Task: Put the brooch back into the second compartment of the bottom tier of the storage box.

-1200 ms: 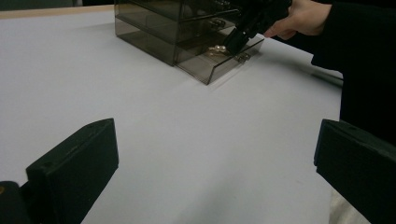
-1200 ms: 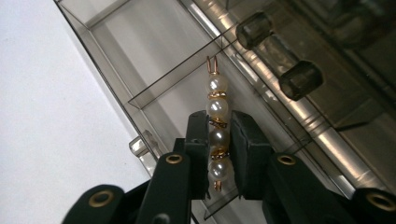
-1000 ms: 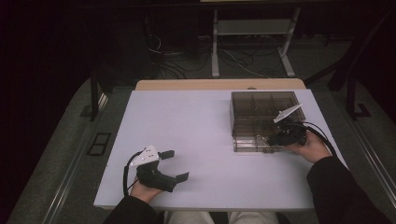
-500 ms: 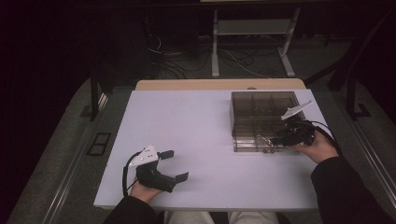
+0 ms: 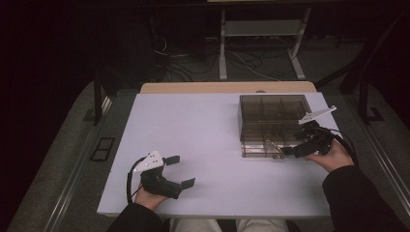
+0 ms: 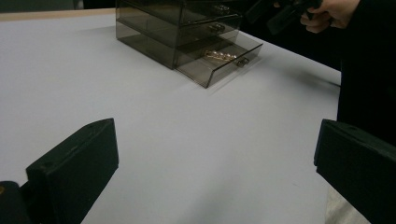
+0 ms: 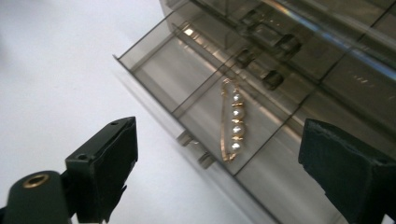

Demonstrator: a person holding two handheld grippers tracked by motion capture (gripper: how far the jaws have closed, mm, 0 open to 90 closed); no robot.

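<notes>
A smoky clear drawer box (image 5: 273, 113) stands at the right of the white table (image 5: 193, 125). Its bottom drawer (image 5: 263, 151) is pulled out, and a gold clip with pearls (image 7: 233, 123) lies inside it. My right gripper (image 5: 296, 144) is open just right of the drawer's front. In the right gripper view its jaws stand wide apart above the drawer (image 7: 187, 79), holding nothing. My left gripper (image 5: 180, 170) rests open and empty near the table's front left. The left gripper view looks across bare table to the box (image 6: 177, 23), the open drawer (image 6: 219, 65) and the clip (image 6: 219, 55).
A wooden tabletop strip (image 5: 227, 87) borders the white table at the back. Beyond it, a metal frame (image 5: 261, 29) and cables (image 5: 241, 60) stand on the dark floor. Dark chair or stand legs (image 5: 99, 96) flank the table's left side.
My right gripper has drawn back to the right, away from the drawer's front. The left gripper and the drawer box have not moved.
</notes>
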